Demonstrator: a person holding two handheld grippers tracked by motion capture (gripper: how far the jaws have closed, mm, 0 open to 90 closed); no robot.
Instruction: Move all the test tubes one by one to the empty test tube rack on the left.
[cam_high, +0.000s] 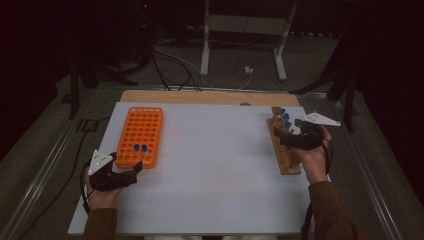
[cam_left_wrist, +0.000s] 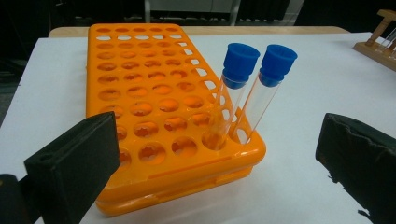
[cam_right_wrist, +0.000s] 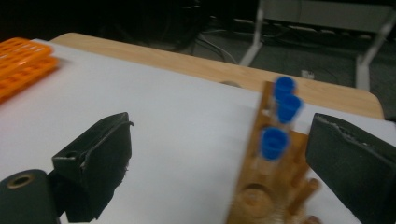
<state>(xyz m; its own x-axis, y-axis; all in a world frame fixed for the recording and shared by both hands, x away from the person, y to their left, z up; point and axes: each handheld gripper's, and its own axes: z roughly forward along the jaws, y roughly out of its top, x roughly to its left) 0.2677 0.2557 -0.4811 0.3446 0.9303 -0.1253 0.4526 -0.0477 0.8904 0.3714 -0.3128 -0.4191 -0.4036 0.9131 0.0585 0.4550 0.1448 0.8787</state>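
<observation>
You've got a white table top (cam_high: 210, 165) in front of you, sitting on a wooden board (cam_high: 200, 96) that peeks out along the far edge. Over on your left sits the orange rack (cam_high: 140, 135), lying flat on the table, with two blue-capped tubes (cam_left_wrist: 250, 93) standing side by side in holes at its near right corner, both leaning a bit. On your right there's the wooden rack (cam_high: 283, 147), a narrow strip running away from you, with three more blue-capped tubes (cam_right_wrist: 280, 119) at its far end; the right gripper view is blurry, so I can't tell exactly which holes they sit in.

Your left gripper (cam_high: 134, 172) rests just at the near edge of the orange rack, jaws spread wide with nothing between them; the two tubes stand ahead of it, untouched. Your right gripper (cam_high: 281, 131) is over the wooden rack, near the blue caps. Its jaws are apart too and aren't gripping anything, with the capped tubes ahead between them.
</observation>
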